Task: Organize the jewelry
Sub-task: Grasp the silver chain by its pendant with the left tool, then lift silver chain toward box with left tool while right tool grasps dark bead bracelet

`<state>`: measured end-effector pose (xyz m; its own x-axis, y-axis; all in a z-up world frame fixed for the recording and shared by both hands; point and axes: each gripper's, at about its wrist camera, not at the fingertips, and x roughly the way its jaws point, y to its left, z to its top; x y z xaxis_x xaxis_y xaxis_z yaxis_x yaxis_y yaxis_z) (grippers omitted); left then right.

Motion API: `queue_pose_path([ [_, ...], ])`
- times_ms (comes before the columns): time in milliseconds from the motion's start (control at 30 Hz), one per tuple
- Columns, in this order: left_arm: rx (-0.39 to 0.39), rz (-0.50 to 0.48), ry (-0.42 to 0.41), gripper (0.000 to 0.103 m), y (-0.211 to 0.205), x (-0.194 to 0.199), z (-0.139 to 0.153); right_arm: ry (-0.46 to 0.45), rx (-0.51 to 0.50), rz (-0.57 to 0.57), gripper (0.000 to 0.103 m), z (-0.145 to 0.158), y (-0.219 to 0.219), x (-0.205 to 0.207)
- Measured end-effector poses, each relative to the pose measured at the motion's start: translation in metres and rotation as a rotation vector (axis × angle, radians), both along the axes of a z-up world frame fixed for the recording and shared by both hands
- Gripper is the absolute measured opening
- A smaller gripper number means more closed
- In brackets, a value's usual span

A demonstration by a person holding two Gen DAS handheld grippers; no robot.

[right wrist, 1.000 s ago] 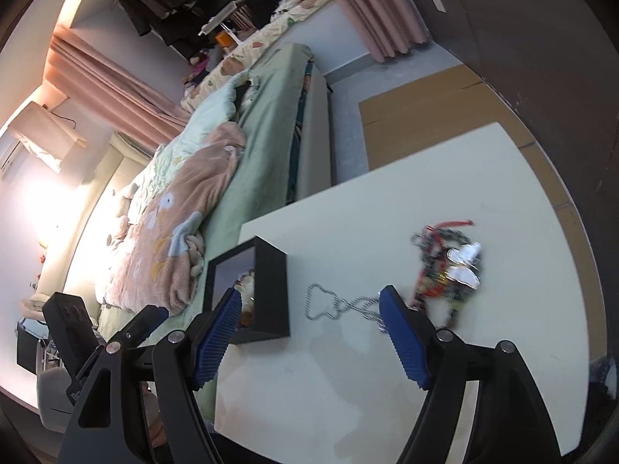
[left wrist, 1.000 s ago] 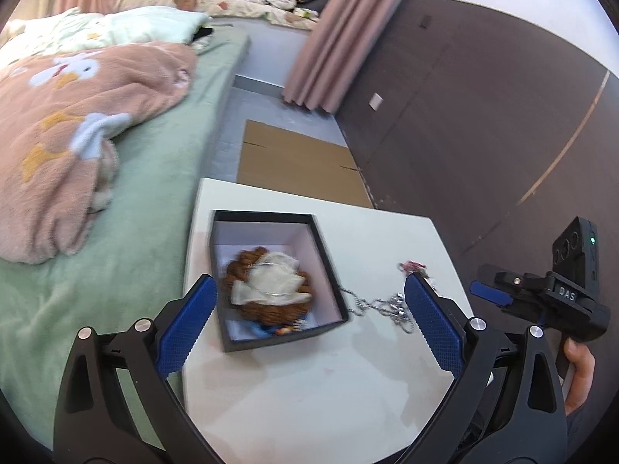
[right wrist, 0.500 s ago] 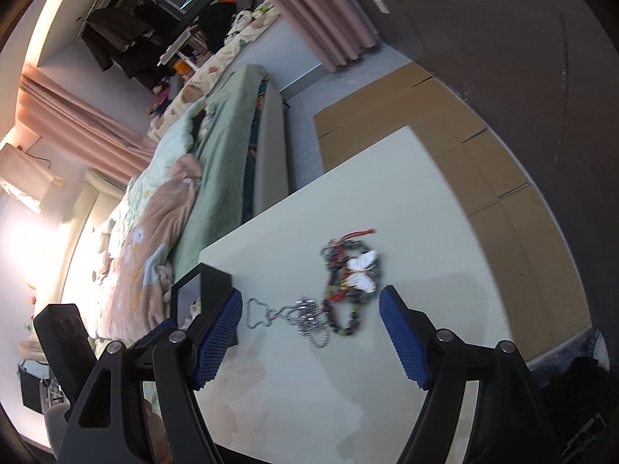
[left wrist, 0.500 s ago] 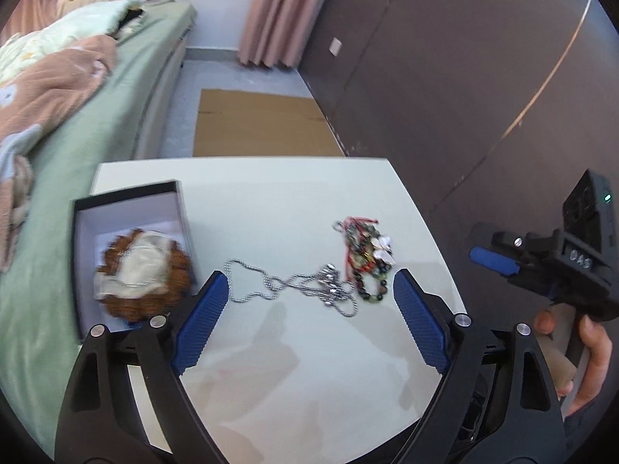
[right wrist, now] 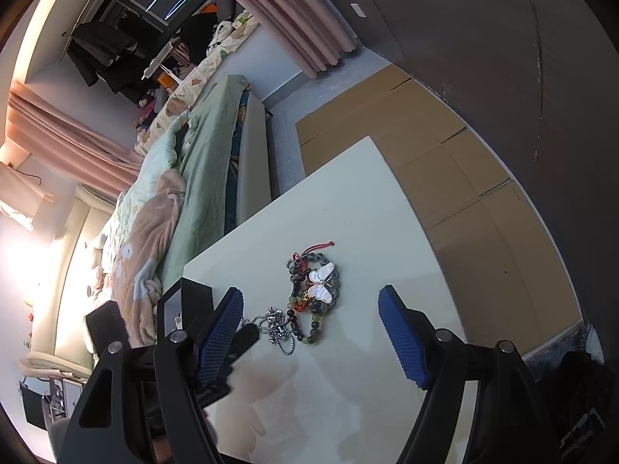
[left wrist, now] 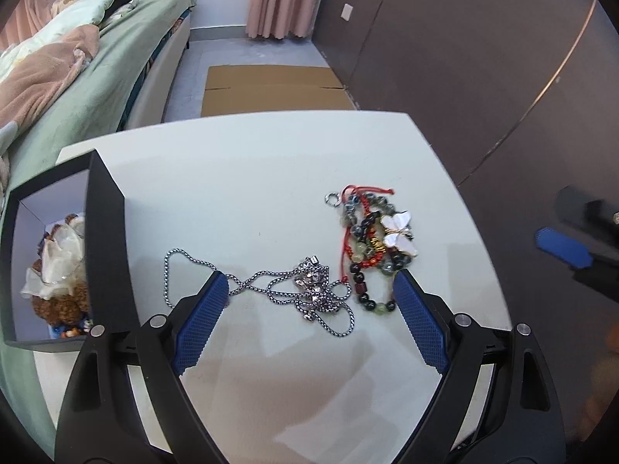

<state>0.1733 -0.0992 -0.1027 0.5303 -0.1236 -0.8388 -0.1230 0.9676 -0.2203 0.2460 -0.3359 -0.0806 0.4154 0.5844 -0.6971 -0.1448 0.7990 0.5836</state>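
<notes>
both grippers have swung right from the black box [left wrist: 104,232]; silver chain [left wrist: 309,290] now lies between the spread left gripper [left wrist: 309,309], bead bracelets [right wrist: 315,294] between the spread right gripper [right wrist: 311,332].

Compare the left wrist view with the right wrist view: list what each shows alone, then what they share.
Left wrist only: the inside of the black box, with brown beads and a pale wrapper. Right wrist only: the window and dark clothes hung beside it. Both: white table, silver chain, beaded bracelets with butterfly charm, bed, cardboard.
</notes>
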Motion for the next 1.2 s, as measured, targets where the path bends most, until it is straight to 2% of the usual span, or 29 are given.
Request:
queue_pose_path([
  [133, 0.017, 0.019, 0.019, 0.087, -0.001, 0.004, -0.015, -0.001, -0.001, 0.003, 0.072, 0.000, -0.001, 0.001],
  [333, 0.095, 0.040, 0.019, 0.087, -0.007, 0.003, -0.027, -0.003, -0.010, 0.002, 0.072, -0.002, -0.003, 0.004],
  [367, 0.121, 0.041, 0.016, 0.083, -0.010, 0.002, -0.028, 0.000, -0.012, 0.002, 0.071, -0.003, -0.002, 0.004],
  [400, 0.145, 0.047, 0.013, 0.070, -0.012, 0.000, -0.028, 0.000, -0.014, 0.002, 0.071, -0.003, -0.002, 0.005],
  [433, 0.167, 0.056, 0.007, 0.064, -0.011, -0.002, -0.027, 0.000, -0.017, 0.004, 0.071, -0.004, -0.001, 0.005],
  [500, 0.177, 0.062, 0.010, 0.035, -0.008, -0.003, -0.025, -0.001, -0.028, 0.010, 0.071, -0.004, 0.002, 0.005],
  [567, 0.171, 0.038, 0.017, 0.022, -0.004, -0.001, -0.024, -0.003, -0.035, 0.019, 0.070, -0.005, 0.006, 0.005],
  [600, 0.156, 0.025, 0.019, 0.018, 0.001, 0.000, -0.023, -0.004, -0.041, 0.026, 0.070, -0.005, 0.009, 0.005],
  [700, 0.101, 0.006, 0.020, 0.014, 0.012, 0.001, -0.020, 0.013, -0.063, 0.053, 0.067, -0.014, 0.023, 0.006],
  [767, 0.060, 0.009, 0.017, 0.012, 0.021, -0.002, -0.017, 0.038, -0.080, 0.083, 0.061, -0.023, 0.035, 0.007],
  [1067, 0.014, 0.072, -0.009, 0.012, 0.057, -0.019, -0.005, 0.113, -0.163, 0.176, 0.037, -0.055, 0.075, 0.008],
  [1200, -0.013, 0.098, -0.009, 0.012, 0.072, -0.029, -0.001, 0.125, -0.232, 0.190, 0.033, -0.065, 0.092, 0.009],
])
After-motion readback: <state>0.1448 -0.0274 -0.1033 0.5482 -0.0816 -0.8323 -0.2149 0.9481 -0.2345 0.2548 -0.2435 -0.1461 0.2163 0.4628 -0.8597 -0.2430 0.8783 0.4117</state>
